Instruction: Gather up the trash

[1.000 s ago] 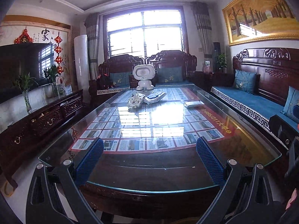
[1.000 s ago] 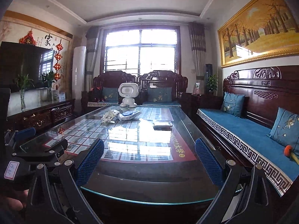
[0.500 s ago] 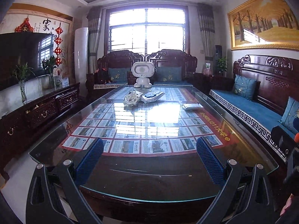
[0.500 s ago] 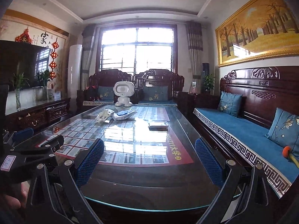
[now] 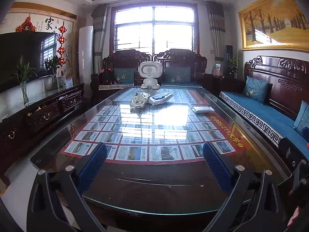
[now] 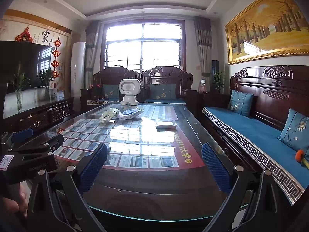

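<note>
A crumpled white wrapper (image 5: pixel 139 100) (image 6: pixel 109 114) lies far down the glass-topped table (image 5: pixel 154 199) (image 6: pixel 154 203). Beside it lies a white bag with a blue print (image 5: pixel 161 98) (image 6: pixel 130 113). A flat tissue pack (image 5: pixel 202 109) (image 6: pixel 166 125) lies to the right. My left gripper (image 5: pixel 154 166) is open and empty above the table's near end. My right gripper (image 6: pixel 153 164) is open and empty, level with the left gripper, which shows at the left edge of the right wrist view (image 6: pixel 29 152).
A white toy robot (image 5: pixel 150 74) (image 6: pixel 129 91) stands at the table's far end. A wooden sofa with blue cushions (image 5: pixel 270 112) (image 6: pixel 260 131) runs along the right. A dark TV cabinet (image 5: pixel 38 116) with vases lines the left. Two armchairs (image 5: pixel 154 67) stand under the window.
Both views have tilted up a little and drifted slightly; the table appears lower and the ceiling shows more. Both grippers stay open and empty.
</note>
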Motion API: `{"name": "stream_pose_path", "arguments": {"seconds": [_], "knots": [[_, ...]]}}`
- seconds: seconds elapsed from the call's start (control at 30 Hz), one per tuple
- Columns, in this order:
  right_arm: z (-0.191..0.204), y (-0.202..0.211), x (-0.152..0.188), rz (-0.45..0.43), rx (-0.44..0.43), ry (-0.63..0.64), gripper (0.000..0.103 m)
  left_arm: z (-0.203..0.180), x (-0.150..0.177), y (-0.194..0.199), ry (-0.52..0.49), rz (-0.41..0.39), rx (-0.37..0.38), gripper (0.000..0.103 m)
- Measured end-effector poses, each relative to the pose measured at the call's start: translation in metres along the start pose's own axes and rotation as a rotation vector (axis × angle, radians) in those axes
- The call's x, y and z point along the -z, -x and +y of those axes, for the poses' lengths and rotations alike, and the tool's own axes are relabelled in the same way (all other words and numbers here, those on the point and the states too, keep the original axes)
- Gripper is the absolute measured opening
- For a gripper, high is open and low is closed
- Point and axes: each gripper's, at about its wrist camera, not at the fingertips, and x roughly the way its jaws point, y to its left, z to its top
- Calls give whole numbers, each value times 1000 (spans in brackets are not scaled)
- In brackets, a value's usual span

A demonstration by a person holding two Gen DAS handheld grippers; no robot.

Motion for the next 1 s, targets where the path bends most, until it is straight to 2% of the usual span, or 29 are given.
{"name": "stream_pose_path", "arguments": {"seconds": [0.17,0.4,0.7,0.9,1.0], "knots": [[0,-4,-1,10,-1,-4,95,-6,1,-7,-26,8,-9,99],[-2,-9,-3,15,15,-6,95,-1,2,-21,3,46,-2,99],[-5,-21,-2,35,11,-18,95,-6,-2,-19,-30,11,-56,99],[-7,-30,0,51,13,-22,95,-12,-5,-21,-43,-8,-53,99],[-9,-35,1,60,13,-21,95,-12,-6,-25,-38,1,-26,99]]}}
